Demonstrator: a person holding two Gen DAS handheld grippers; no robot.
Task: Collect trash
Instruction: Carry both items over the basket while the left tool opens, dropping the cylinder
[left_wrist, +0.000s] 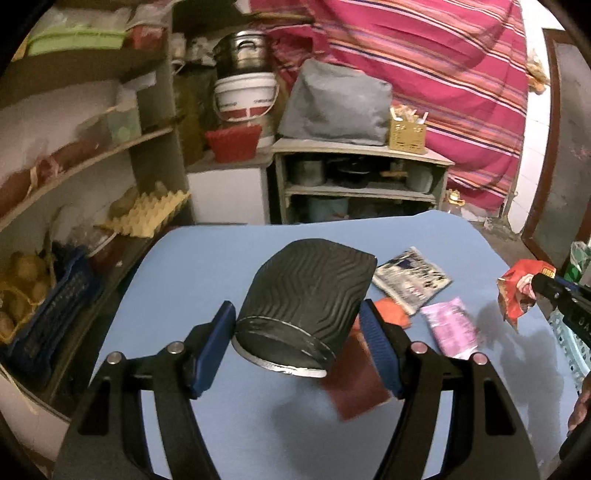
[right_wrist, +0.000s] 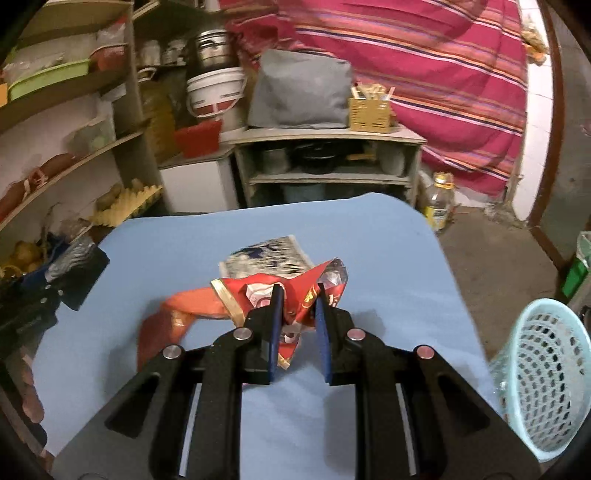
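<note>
Cluttered shelves, a striped pink cloth and a low cupboard are seen behind a blue table (left_wrist: 207, 266) on which trash is being gathered. Between the jaws of the left gripper (left_wrist: 299, 334), a black ribbed paper cup (left_wrist: 306, 295) is gripped by its sides, base toward the camera and mouth pointing away, clear of the tabletop; the jaws are held wide because the cup fills them. A crumpled red snack wrapper (right_wrist: 295, 299) is pinched between the nearly closed jaws of the right gripper (right_wrist: 297, 299) and appears lifted off the table, presumably so it can be carried to the pale blue mesh basket (right_wrist: 546, 373), which stands to the right of those jaws at the table's edge.

Litter remaining on the table is counted as follows: one black-and-white printed packet (left_wrist: 412, 278) beyond the left jaws, one pink packet (left_wrist: 448, 326) to their right, one orange packet (left_wrist: 391, 314) partly hidden behind the right finger, and one dark red wrapper (left_wrist: 354, 384) blurred beneath them. Two items are held, one per gripper. One basket is visible.
</note>
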